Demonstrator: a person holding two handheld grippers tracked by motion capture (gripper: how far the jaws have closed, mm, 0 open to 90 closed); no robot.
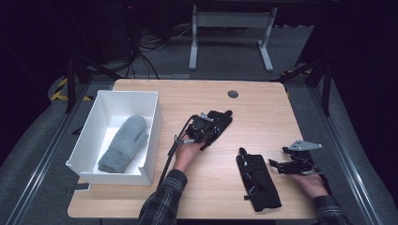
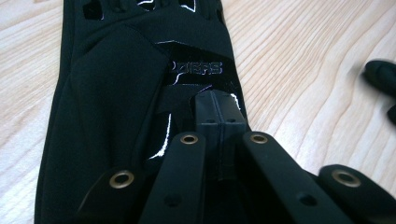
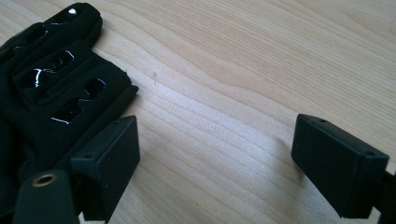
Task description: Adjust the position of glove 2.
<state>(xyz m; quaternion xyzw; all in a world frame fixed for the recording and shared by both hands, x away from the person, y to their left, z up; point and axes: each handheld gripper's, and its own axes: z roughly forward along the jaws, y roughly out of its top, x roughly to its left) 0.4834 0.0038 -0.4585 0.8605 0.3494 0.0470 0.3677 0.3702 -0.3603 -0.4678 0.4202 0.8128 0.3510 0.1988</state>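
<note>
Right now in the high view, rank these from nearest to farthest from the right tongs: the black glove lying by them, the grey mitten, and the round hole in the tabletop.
1. Black glove, on the table just left of the right tongs.
2. Round hole, near the table's far edge.
3. Grey mitten, inside the white box at the table's left side.

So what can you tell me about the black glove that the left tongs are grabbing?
The black glove lies flat on the wooden table, just right of the white box. It looks like soft dark fabric with glossy rubbery patches and shiny lettering across the back. In the high view its fingers point away from the person. The left tongs are closed, pinching a small fold at the back of it.
</note>
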